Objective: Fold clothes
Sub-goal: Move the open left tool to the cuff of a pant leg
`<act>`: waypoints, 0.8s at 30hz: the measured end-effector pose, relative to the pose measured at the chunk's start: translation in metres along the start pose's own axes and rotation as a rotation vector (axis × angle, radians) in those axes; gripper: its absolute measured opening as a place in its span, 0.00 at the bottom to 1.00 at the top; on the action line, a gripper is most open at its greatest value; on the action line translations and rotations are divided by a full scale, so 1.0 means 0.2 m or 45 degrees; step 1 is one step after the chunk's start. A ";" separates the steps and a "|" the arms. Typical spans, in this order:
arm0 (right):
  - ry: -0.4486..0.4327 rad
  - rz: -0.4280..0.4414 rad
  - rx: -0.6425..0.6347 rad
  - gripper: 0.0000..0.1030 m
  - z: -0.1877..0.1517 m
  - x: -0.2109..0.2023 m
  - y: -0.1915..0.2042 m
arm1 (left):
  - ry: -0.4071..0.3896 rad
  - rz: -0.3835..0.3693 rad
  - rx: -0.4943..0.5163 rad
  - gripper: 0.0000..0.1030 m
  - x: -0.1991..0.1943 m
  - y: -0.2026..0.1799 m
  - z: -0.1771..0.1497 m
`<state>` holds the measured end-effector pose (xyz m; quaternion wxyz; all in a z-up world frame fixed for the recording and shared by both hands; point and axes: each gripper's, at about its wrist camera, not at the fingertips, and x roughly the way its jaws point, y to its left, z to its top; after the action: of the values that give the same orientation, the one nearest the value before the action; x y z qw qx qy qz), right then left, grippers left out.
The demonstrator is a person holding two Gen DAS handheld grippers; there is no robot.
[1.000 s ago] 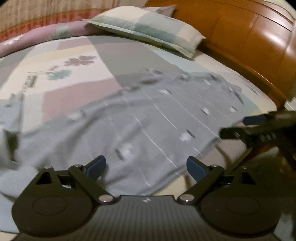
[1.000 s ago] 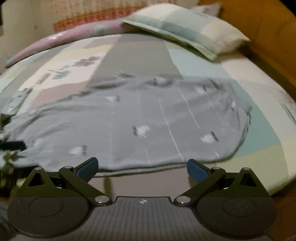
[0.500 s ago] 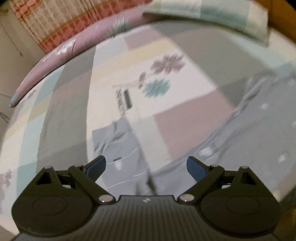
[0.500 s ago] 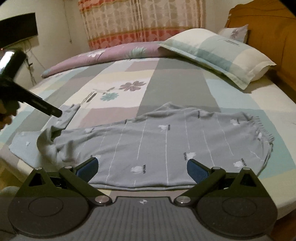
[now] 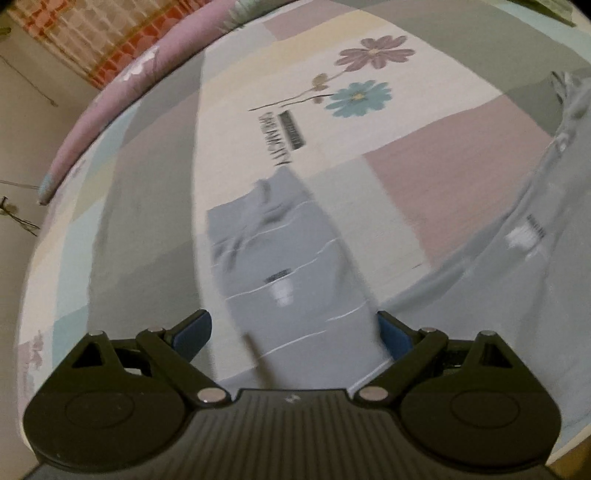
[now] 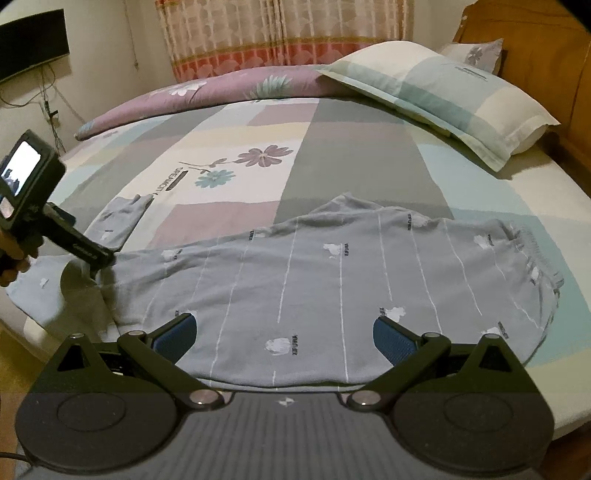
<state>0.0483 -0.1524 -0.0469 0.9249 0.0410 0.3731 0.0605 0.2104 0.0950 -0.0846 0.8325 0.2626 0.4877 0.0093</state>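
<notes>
Grey trousers [image 6: 332, 280] with thin white stripes lie spread across the patchwork bed sheet [image 6: 351, 155], waistband to the right. One leg end [image 5: 280, 258] bends away toward the flower print. My left gripper [image 5: 291, 334] hangs open just above that leg, with cloth showing between its wide-apart fingers but not pinched. In the right wrist view the left gripper [image 6: 98, 258] is held by a hand at the far left, its tip at the bend of the leg. My right gripper [image 6: 284, 336] is open over the trousers' near edge, holding nothing.
A checked pillow [image 6: 443, 96] lies at the back right against the wooden headboard [image 6: 535, 44]. A purple quilt [image 6: 207, 92] runs along the far side under the curtain [image 6: 277, 33]. A dark screen [image 6: 33, 40] hangs on the left wall. The bed's edge runs just below both grippers.
My left gripper has swung left from the trousers' body to the bent leg end and come closer to it. The right gripper has pulled back, then held still.
</notes>
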 end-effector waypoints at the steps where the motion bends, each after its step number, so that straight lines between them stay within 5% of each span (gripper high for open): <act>1: 0.001 -0.001 -0.003 1.00 0.00 0.00 0.01 | -0.006 0.015 -0.005 0.91 -0.01 0.03 -0.02; 13: 0.021 0.016 -0.062 1.00 0.04 0.03 0.13 | -0.115 -0.014 -0.234 0.91 -0.17 0.32 -0.35; 24: 0.067 0.041 -0.124 1.00 0.04 0.10 0.23 | -0.069 -0.150 -0.462 0.92 -0.07 0.39 -0.68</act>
<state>0.0634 -0.1042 -0.0490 0.9146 0.0003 0.3932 0.0946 0.1114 0.2160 -0.0913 0.8781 0.0794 0.4701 0.0411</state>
